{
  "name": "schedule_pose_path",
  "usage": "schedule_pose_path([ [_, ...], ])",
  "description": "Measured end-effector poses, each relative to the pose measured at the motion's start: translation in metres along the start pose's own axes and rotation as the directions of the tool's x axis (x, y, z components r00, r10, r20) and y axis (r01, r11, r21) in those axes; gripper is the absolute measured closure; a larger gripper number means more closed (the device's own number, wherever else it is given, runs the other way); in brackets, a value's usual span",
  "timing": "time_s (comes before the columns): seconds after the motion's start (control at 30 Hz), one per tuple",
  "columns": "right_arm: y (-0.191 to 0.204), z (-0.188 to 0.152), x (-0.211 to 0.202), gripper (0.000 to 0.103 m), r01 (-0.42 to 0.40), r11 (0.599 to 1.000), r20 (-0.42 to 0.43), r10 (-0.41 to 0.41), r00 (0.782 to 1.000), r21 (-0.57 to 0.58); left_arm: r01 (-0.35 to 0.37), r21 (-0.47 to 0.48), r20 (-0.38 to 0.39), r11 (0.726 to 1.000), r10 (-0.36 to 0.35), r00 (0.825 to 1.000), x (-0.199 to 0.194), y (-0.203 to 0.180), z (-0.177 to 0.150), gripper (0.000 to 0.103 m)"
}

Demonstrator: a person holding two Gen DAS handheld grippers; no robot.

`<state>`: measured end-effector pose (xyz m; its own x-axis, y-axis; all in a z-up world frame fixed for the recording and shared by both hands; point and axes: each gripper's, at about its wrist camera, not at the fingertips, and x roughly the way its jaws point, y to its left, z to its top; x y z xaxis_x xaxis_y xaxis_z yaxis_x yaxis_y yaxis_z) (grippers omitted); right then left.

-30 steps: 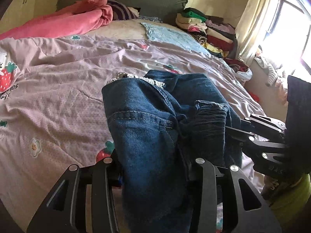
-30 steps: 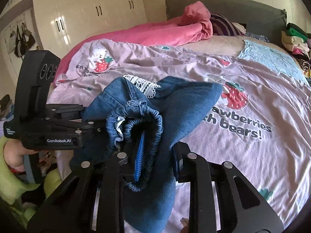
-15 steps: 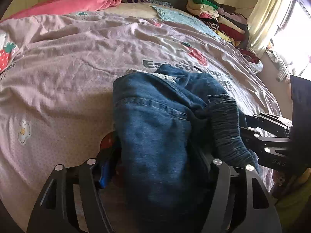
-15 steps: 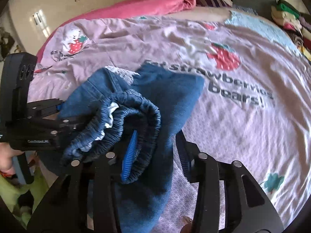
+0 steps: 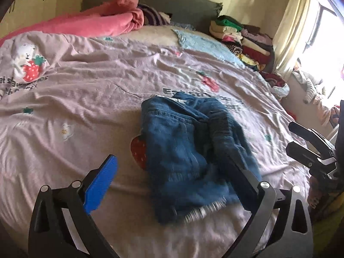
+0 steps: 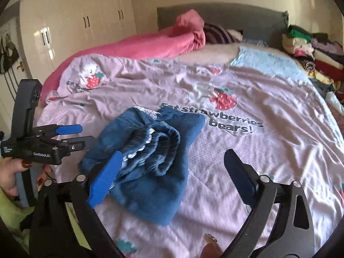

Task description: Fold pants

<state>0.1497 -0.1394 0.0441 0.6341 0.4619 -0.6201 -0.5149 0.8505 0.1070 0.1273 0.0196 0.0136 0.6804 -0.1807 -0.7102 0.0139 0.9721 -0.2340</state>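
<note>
The blue denim pants (image 5: 189, 148) lie in a folded bundle on the pink strawberry bed cover (image 5: 75, 99), elastic waistband on top (image 6: 159, 144). My left gripper (image 5: 169, 161) is drawn back over the bundle's near end. Its jaws are opening wide, and the blue pad (image 5: 101, 182) is clear of the cloth. My right gripper (image 6: 173, 152) is also opening, with the pants (image 6: 154, 182) lying between its fingers and neither pad pressing on them. The right wrist view shows the left gripper (image 6: 73, 136) from the side at the bundle's left edge, held by a hand.
A pink blanket (image 5: 90, 23) and a grey headboard (image 5: 185, 6) are at the far end. Stacked folded clothes (image 5: 243, 40) stand at the far right corner by the curtain (image 5: 288, 30). White wardrobes (image 6: 71, 30) line the left wall.
Both grippers have opened and let go of the pants, which now lie on the bed. Both have pulled back from the bundle.
</note>
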Motion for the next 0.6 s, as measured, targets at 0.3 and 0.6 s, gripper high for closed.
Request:
schedule_pose_path([
  [0.3,0.021,-0.021,-0.042,0.009,0.047,0.998,0.037,-0.046,0.998,-0.034,-0.029,0.035,0.041,0.999,0.028,0.999,-0.049,-0.007,-0.036,0.004],
  [0.6,0.023,-0.055,-0.05,0.009,0.079,0.997,-0.025,-0.079,0.997,-0.005,-0.045,0.036,0.048,0.998,0.043,0.998,-0.072,-0.009,-0.069,0.004],
])
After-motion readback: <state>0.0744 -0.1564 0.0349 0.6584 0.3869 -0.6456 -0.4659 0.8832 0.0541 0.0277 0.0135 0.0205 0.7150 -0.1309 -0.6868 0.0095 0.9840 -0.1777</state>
